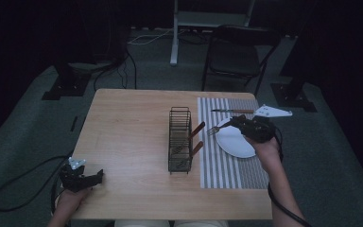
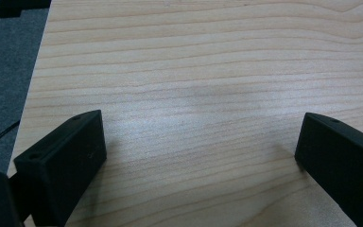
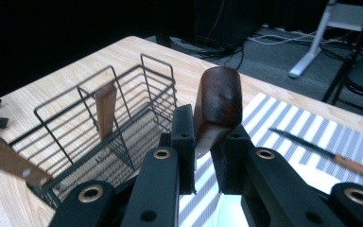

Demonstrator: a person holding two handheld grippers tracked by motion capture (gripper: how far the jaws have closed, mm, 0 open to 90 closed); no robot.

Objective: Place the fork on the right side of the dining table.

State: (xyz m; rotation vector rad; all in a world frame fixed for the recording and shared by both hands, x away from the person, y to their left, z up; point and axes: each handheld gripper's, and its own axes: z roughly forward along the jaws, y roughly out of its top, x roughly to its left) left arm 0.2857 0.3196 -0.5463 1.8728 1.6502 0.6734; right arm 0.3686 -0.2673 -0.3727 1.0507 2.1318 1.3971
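Observation:
My right gripper [image 1: 237, 123] hovers over the white plate [image 1: 236, 144] and is shut on a fork [image 1: 213, 129], whose tines point left toward the wire basket [image 1: 179, 142]. In the right gripper view the fork's dark wooden handle [image 3: 220, 97] stands clamped between the jaws of that gripper [image 3: 210, 126]. Two wooden-handled utensils [image 1: 197, 129] lean out of the basket's right side. A knife [image 1: 231, 111] lies on the striped placemat [image 1: 217, 165] behind the plate. My left gripper [image 1: 93, 178] rests at the table's front left corner, open, with bare wood between its jaws [image 2: 194, 142].
The basket [image 3: 123, 113] stands lengthwise at the table's middle, with wooden handles [image 3: 106, 106] sticking up from it. The knife [image 3: 321, 151] lies across the placemat's far end. A folding chair [image 1: 238, 52] and stand legs are on the floor behind the table.

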